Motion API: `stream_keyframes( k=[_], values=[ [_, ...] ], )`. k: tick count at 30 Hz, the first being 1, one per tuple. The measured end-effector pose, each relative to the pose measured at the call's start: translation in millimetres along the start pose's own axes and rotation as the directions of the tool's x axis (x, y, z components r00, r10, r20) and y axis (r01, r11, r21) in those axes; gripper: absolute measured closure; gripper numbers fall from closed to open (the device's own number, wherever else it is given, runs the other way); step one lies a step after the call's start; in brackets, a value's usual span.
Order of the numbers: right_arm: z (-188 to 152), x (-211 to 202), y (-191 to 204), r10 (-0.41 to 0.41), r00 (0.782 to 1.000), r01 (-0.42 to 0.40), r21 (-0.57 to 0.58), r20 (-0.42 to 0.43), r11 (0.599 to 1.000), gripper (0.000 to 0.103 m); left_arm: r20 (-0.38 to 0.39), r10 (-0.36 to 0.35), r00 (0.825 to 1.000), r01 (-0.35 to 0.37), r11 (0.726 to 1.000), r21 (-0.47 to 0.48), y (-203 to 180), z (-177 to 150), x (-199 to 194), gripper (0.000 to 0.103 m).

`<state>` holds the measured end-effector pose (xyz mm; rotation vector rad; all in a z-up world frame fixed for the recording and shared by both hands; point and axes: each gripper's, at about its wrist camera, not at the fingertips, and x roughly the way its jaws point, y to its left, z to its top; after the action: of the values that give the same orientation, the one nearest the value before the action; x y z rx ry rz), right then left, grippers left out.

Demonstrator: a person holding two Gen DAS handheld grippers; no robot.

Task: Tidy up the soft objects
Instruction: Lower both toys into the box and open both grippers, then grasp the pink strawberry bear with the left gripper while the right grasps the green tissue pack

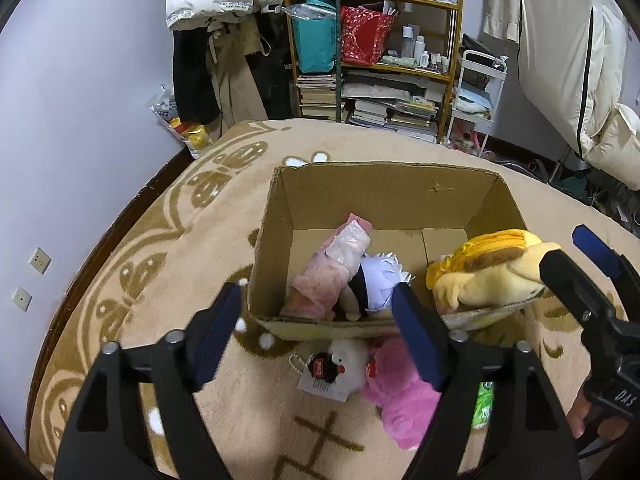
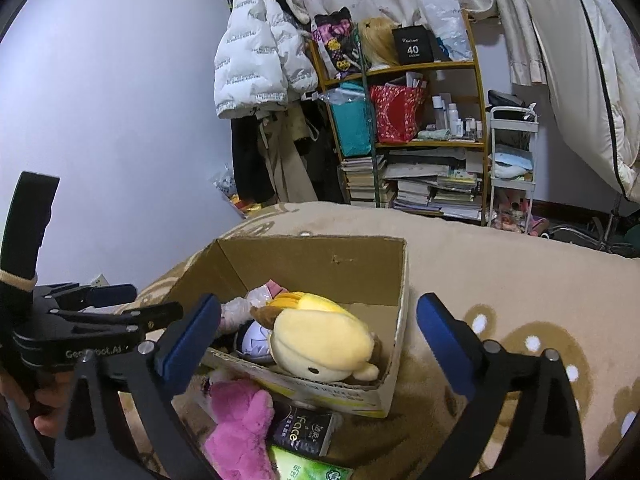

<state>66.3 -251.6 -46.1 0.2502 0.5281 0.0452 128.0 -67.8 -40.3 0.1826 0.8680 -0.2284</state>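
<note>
An open cardboard box (image 1: pixel 384 184) (image 2: pixel 316 260) stands on a beige blanket. A pale pink plush (image 1: pixel 332 268), a white and dark doll (image 1: pixel 380 280) and a yellow plush (image 1: pixel 488 272) (image 2: pixel 320 340) lie in it; the yellow plush rests against the near right rim. In front of the box lie a small white plush with a tag (image 1: pixel 344 364), a bright pink plush (image 1: pixel 400 392) (image 2: pixel 240 428), a dark tissue pack (image 2: pixel 302 428) and a green pack (image 2: pixel 312 468). My left gripper (image 1: pixel 316 340) is open and empty above the box's near edge. My right gripper (image 2: pixel 320 344) (image 1: pixel 576 256) is open, with the yellow plush between its jaws but not touched.
A wooden shelf (image 1: pixel 376 40) with books, bags and bottles stands behind the bed, next to hanging coats (image 1: pixel 216 32) and a white cart (image 1: pixel 480 92). A lilac wall (image 1: pixel 80 100) runs along the left. The patterned blanket (image 2: pixel 520 280) spreads to the right.
</note>
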Motion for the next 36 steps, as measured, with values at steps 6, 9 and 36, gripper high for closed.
stream_keyframes(
  k=[6, 9, 36],
  values=[
    [1, -16, -1, 0.0, 1.0, 0.0, 0.025, -0.008, 1.0, 0.0, -0.004, 0.007, 1.0, -0.007, 1.0, 0.011, -2, -10, -17, 0.012],
    [-1, -25, -3, -0.002, 1.0, 0.003, 0.041, -0.021, 0.999, 0.0, -0.015, 0.015, 1.0, -0.014, 1.0, 0.019, -4, -16, -21, 0.01],
    [-57, 10, -8, -0.018, 0.905, 0.063, 0.093, -0.425, 0.994, 0.0, -0.307, -0.097, 0.947, 0.077, 0.994, -0.077, -10, -44, 27, 0.009]
  ],
)
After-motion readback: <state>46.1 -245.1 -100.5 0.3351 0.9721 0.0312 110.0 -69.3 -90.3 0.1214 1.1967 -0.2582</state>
